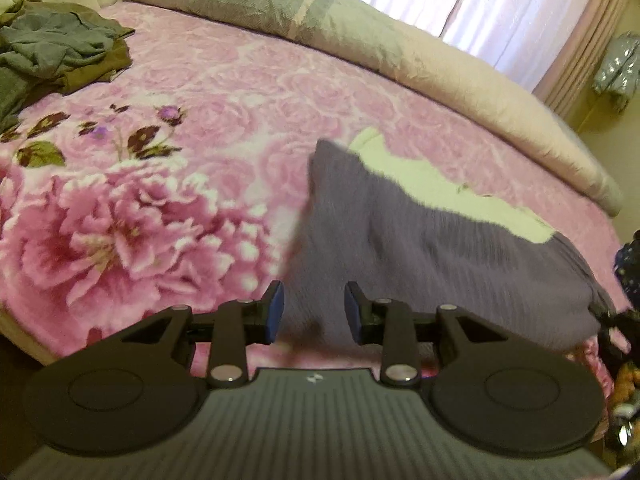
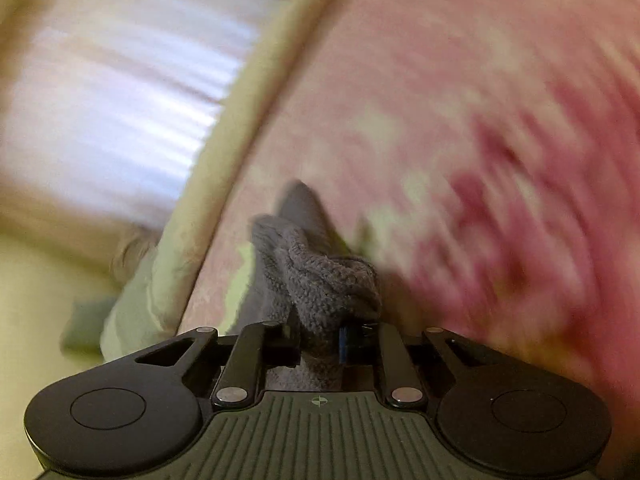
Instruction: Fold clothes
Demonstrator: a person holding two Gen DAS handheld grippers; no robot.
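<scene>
A purple-grey knit sweater with a pale yellow-green part lies on the pink floral bed cover. My left gripper is open and empty, just above the sweater's near edge. My right gripper is shut on a bunched fold of the same knit sweater; its view is heavily blurred. In the left wrist view the sweater's right end is lifted toward dark gripper parts at the frame's right edge.
A pile of grey and olive clothes lies at the bed's far left. A rolled grey-green and cream duvet runs along the far side. White and pink curtains hang behind. The bed's near edge is just below my left gripper.
</scene>
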